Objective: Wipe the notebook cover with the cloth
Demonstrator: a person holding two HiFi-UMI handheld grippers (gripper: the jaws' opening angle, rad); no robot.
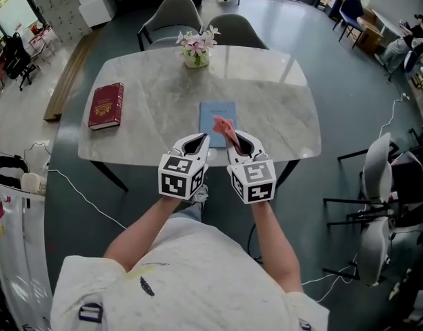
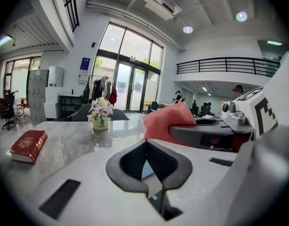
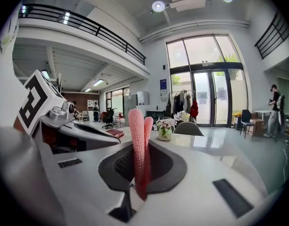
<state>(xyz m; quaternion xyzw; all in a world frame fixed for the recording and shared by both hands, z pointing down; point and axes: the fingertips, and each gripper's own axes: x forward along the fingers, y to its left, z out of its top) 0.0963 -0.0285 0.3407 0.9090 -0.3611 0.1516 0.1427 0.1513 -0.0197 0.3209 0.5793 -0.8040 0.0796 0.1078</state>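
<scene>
- L gripper (image 1: 197,142) and R gripper (image 1: 240,142) sat side by side over the near edge of the marble tabletop (image 1: 273,98), both aimed away from the person.
- R fingers (image 3: 175,171) were closed on the pink cloth (image 1: 223,125), which was pinched as a folded strip. In the right gripper view it stood up out of the grip, w/ two layers showing.
- L fingers (image 2: 112,172) were closed tip to tip w/ nothing held. A bit of pale blue showed through the gap behind the tips.
- The blue notebook (image 1: 211,116) lay flat and closed on the tabletop, centre-near part, just ahead of both grippers.
- In the head view the cloth overlapped the notebook's near-right area. Couldn't tell if it touched the cover.
- In the left gripper view the cloth showed to the R, sticking out past the other gripper's fingers.
- A red book (image 1: 106,105) lay flat on the L side of the tabletop, well apart from the notebook.
- A small vase of pink-white flowers (image 1: 197,49) stood at the far edge, approx. centre.
- Two grey chairs (image 1: 171,16) stood at the far side of the tabletop.
- The person's forearms were bare under a light shirt.
</scene>
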